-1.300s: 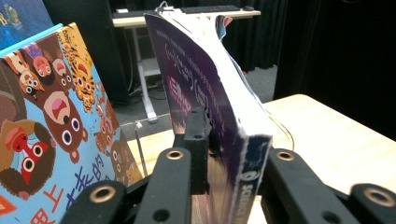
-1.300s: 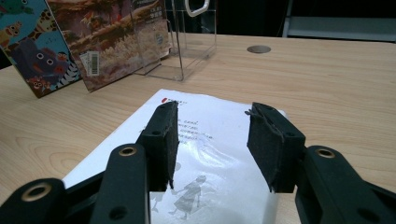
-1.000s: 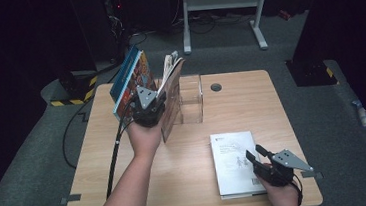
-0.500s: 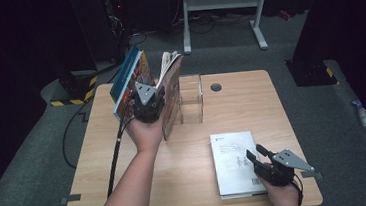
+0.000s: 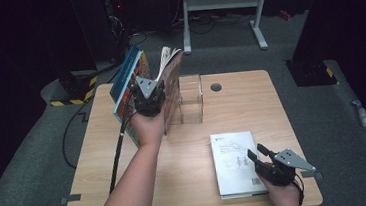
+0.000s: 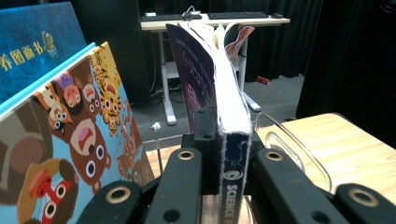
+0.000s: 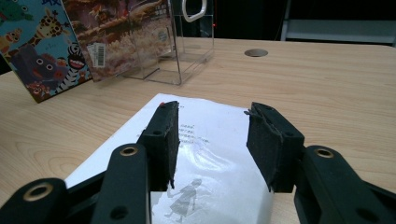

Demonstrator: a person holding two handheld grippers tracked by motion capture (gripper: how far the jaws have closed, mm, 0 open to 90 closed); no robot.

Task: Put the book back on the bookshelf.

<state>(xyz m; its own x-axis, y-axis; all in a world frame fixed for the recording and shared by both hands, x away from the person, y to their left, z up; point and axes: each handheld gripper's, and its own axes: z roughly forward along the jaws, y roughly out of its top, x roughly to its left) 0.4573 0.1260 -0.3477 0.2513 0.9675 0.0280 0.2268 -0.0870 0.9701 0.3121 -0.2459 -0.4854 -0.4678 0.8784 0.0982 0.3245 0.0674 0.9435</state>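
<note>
The left gripper [image 5: 150,97] is held up over the far left part of the light wooden table [image 5: 128,188], its jaws pinching the spine end of a thick purple-covered science book [image 6: 219,112], which stands upright with its white pages fanning loose at the top. Just left of that book leans a colourful picture book with cartoon animals on its cover [image 6: 70,140], and behind it a blue hardcover with yellow lettering [image 6: 32,46]; the two tilt over the table's left edge side, leaving little room there. Just right of the held book stands a clear plastic box-shaped holder [image 5: 191,100], its near wall beside the book's cover. The right gripper [image 5: 260,157] rests low at the near right corner, jaws spread apart and empty, hovering over the near end of a flat white booklet with a small grey figure printed on it [image 5: 236,161], which lies close to the table's front edge. The middle and the far right of the tabletop are bare wood, apart from a small round cable hole [image 5: 215,87]. Around the table lies grey carpet [image 5: 40,160], with a white metal stand [image 5: 222,1] beyond in the dark room.
</note>
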